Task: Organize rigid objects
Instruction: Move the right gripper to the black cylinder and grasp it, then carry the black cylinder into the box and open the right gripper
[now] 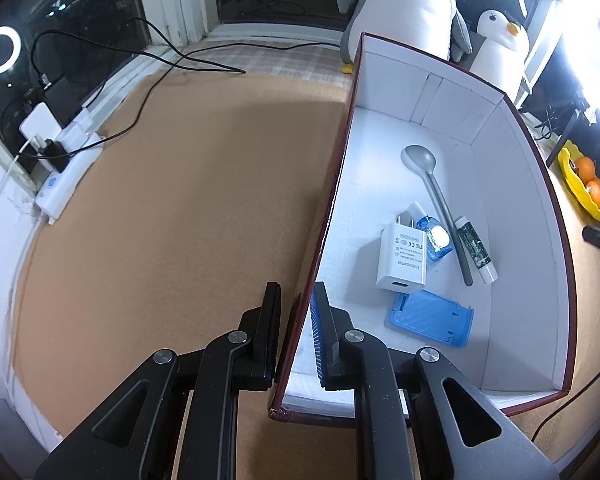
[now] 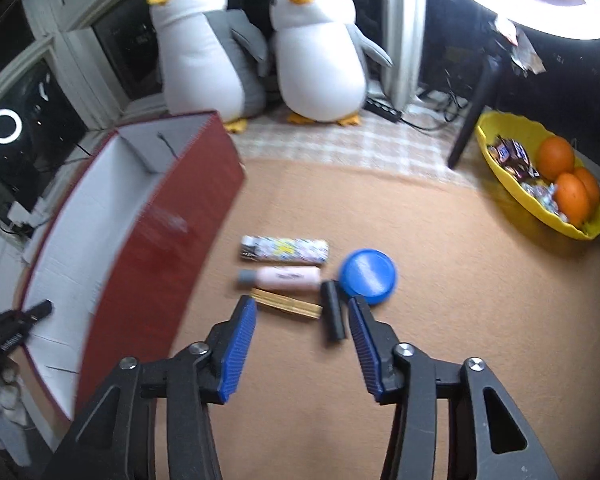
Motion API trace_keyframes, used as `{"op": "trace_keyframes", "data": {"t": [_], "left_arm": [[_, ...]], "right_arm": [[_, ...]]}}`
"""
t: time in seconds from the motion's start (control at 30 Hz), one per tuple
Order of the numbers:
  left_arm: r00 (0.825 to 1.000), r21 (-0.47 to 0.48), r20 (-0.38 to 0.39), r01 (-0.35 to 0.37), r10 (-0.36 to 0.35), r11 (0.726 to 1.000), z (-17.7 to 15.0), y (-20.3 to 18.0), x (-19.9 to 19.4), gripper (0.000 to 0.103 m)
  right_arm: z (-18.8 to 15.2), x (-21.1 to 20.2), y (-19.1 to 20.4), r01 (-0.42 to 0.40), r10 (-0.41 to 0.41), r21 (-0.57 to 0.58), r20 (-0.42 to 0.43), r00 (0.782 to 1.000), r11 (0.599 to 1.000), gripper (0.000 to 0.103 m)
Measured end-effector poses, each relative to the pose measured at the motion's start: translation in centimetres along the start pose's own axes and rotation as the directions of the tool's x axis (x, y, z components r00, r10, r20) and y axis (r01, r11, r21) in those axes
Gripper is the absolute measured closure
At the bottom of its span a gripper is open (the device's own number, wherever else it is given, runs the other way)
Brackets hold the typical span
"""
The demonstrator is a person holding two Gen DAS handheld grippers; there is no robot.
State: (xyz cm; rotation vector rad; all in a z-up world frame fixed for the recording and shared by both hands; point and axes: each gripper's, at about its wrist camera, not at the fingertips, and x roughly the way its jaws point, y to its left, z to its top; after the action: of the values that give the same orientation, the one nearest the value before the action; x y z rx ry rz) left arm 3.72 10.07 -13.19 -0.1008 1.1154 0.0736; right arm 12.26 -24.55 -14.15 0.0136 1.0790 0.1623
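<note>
Box [image 1: 452,128] red outside, white inside, stands on the tan mat [image 1: 160,220] – five things in it: one spoon [image 1: 432,184], one charger [image 1: 402,256], one blue bottle [image 1: 434,238], one tube [image 1: 476,250], one blue holder [image 1: 432,318]. Left gripper [image 1: 296,312] straddles its near wall, not quite clamped. Right gripper [image 2: 302,320] gapes wide, empty – five items by the box's right side: patterned tube [image 2: 284,249], pink tube [image 2: 280,278], gold stick [image 2: 286,304], black bar [image 2: 333,316], blue lid [image 2: 367,276].

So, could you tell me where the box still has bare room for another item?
The box floor is bare at the far end beyond the spoon, and along the left wall the left gripper straddles. It is crowded near the charger, blue bottle, tube and blue holder.
</note>
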Motion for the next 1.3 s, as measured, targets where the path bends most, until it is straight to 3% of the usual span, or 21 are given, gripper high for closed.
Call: {"op": "trace_keyframes", "data": {"t": [0.23,0.63,1.07,1.3], "left_arm": [[1.000,0.003,-0.010,-0.026,0.026,1.000,0.1,-0.4,0.3,0.089],[0.999,-0.011,-0.021,-0.050,0.050,0.999,0.3,-0.5,0.6,0.089],[0.998,-0.014,-0.022,-0.051,0.050,0.999,0.3,-0.5,0.6,0.089],[0.999,-0.024,-0.012,-0.037,0.037,0.999,0.1,-0.3,0.6,0.089]], "right_arm": [[-0.8,3.4,-2.3,-0.007,0.008,0.016,-0.066,0.998,1.000,0.078],[0.0,6.7,-2.1,-0.012,0.006,-0.038,-0.135,0.991,0.999,0.083],[0.3,7.8,-1.4,0.018,-0.037,-0.123,-0.155,0.987,0.992,0.088],[-0.6,6.4,-1.9,0.011,-0.025,-0.091,-0.153,0.988,0.996,0.088]]}}
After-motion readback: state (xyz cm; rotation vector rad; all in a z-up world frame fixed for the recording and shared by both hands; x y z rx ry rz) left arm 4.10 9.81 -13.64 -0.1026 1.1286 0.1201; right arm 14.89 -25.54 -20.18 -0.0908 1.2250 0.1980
